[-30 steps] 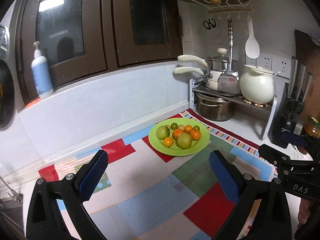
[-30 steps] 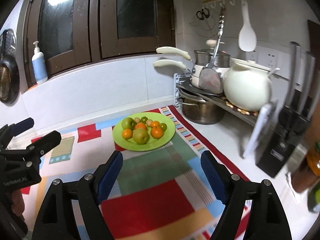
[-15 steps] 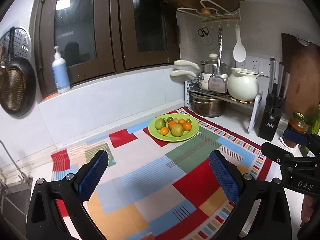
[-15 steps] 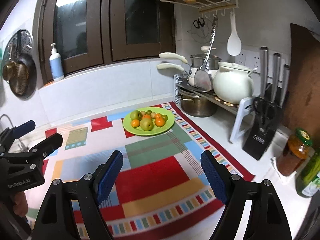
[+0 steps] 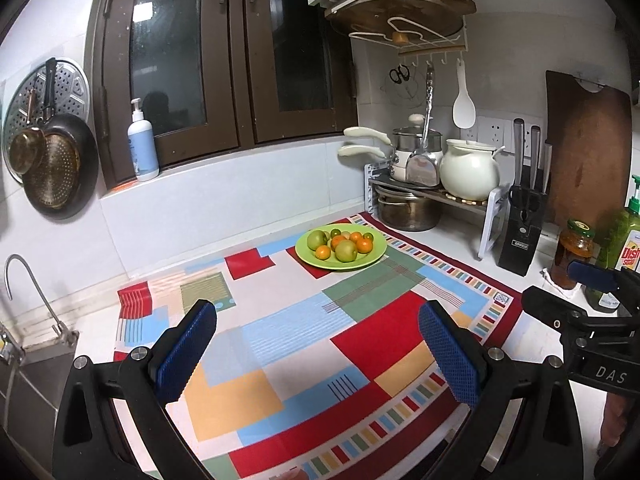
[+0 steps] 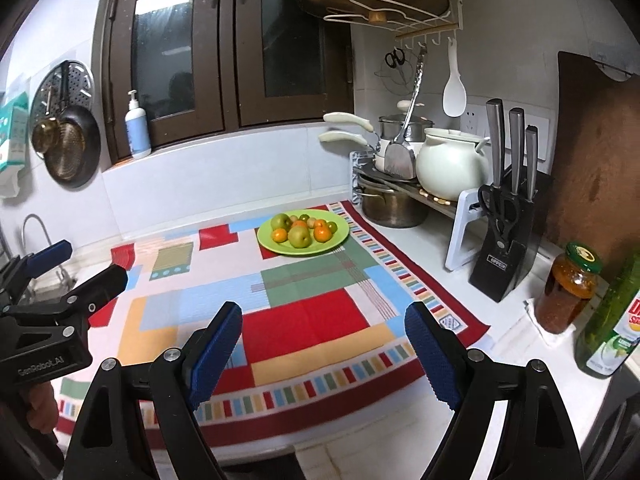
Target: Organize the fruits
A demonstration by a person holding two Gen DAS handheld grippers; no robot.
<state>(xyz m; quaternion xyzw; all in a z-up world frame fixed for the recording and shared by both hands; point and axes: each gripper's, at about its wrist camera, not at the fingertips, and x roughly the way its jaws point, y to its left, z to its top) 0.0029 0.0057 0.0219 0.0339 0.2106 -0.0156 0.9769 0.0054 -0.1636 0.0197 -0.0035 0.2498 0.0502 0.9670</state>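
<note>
A green plate (image 5: 374, 257) (image 6: 338, 240) sits at the far end of a patchwork cloth (image 5: 288, 344) (image 6: 304, 320). It holds green apples (image 5: 346, 251) (image 6: 300, 237), small oranges (image 5: 322, 253) (image 6: 322, 233) and several smaller fruits. My left gripper (image 5: 318, 350) hangs open over the cloth's near half, far short of the plate, with nothing between its blue pads (image 5: 184, 354). My right gripper (image 6: 322, 350) is open too, empty, above the cloth's front edge. Each gripper shows at the side of the other's view.
A pot rack (image 6: 404, 188) with a white pot stands right of the plate. A knife block (image 6: 502, 248), a jar (image 6: 568, 292) and a dish-soap bottle (image 6: 612, 320) line the right counter. A sink and tap (image 5: 32, 300) lie at the left. Pans hang on the wall (image 5: 52, 160).
Both grippers have pulled back from the plate, which now looks smaller and farther. More of the cloth, the sink and the right counter has come into view. Both stay open.
</note>
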